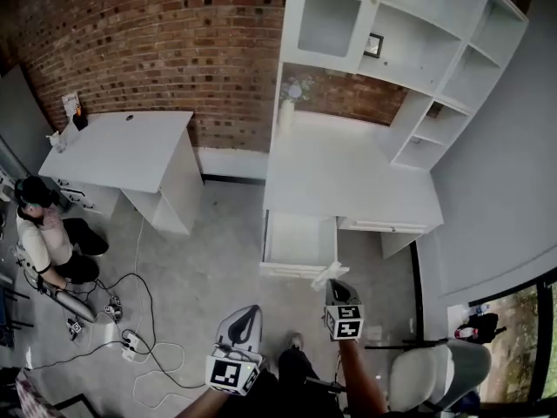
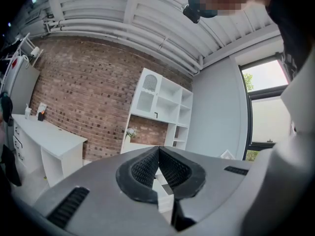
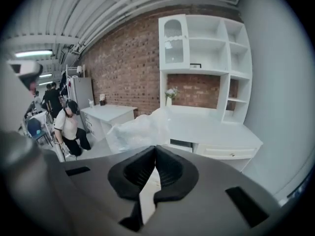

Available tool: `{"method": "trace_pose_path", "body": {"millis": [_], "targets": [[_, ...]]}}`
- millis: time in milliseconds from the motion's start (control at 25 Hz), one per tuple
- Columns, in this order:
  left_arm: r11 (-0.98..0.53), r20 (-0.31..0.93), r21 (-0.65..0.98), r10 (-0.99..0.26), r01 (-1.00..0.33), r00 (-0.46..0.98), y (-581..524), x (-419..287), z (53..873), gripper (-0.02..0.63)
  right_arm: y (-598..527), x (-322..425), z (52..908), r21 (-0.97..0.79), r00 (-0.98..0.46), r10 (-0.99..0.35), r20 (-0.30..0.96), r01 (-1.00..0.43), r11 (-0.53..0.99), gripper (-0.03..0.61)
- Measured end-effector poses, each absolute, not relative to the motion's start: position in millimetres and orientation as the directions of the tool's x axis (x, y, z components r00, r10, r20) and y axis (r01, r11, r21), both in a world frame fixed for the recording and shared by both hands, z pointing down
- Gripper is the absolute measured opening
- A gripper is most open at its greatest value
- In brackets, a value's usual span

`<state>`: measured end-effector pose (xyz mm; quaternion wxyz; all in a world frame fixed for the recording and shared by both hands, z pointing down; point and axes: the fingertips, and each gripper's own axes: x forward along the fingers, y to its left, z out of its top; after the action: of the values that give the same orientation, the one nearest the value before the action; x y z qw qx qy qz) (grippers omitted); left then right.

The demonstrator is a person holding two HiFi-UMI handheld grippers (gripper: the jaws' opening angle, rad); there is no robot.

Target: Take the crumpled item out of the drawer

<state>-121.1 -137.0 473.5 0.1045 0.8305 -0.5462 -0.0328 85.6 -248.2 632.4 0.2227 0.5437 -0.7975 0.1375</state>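
Note:
The white desk's drawer (image 1: 300,244) stands pulled out, and its inside looks bare white. Just in front of the drawer's right corner, the crumpled item (image 1: 328,275), a wad of thin clear-white plastic, sticks out from my right gripper (image 1: 336,285). In the right gripper view the jaws are shut, with the crumpled plastic (image 3: 138,128) bulging just beyond the right gripper's tips (image 3: 155,149). My left gripper (image 1: 251,312) hangs lower and to the left, over the floor. Its jaws (image 2: 158,149) are shut with nothing between them.
A white desk (image 1: 348,181) with a shelf unit (image 1: 418,59) and a flower vase (image 1: 287,104) stands against the brick wall. A second white table (image 1: 122,151) is at the left. A person (image 1: 43,233) sits on the floor beside cables (image 1: 130,338). A chair (image 1: 435,374) is at lower right.

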Motion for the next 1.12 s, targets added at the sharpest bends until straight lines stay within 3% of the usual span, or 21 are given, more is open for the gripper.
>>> {"method": "trace_pose_path", "body": {"millis": [280,600,1120], "targets": [[-0.381,0.103,0.250,-0.903,-0.890,0.416,-79,-92,479,0.025,-131,117,563,-0.039,-0.293,-0.863,0.411,-0.952,0.304,0.017],[-0.421,0.086,0.222,-0.890,-0.880,0.447,-55,-25,474,0.025,-53,148,534,-0.101,-0.349,-0.877,0.330,-0.937,0.335,0.017],[-0.416,0.096,0.196,-0.893,-0.888,0.439,-36,15,467,0.025,-28,175,508,-0.121,-0.386,-0.889,0.247,-0.922,0.367,0.017]]}}
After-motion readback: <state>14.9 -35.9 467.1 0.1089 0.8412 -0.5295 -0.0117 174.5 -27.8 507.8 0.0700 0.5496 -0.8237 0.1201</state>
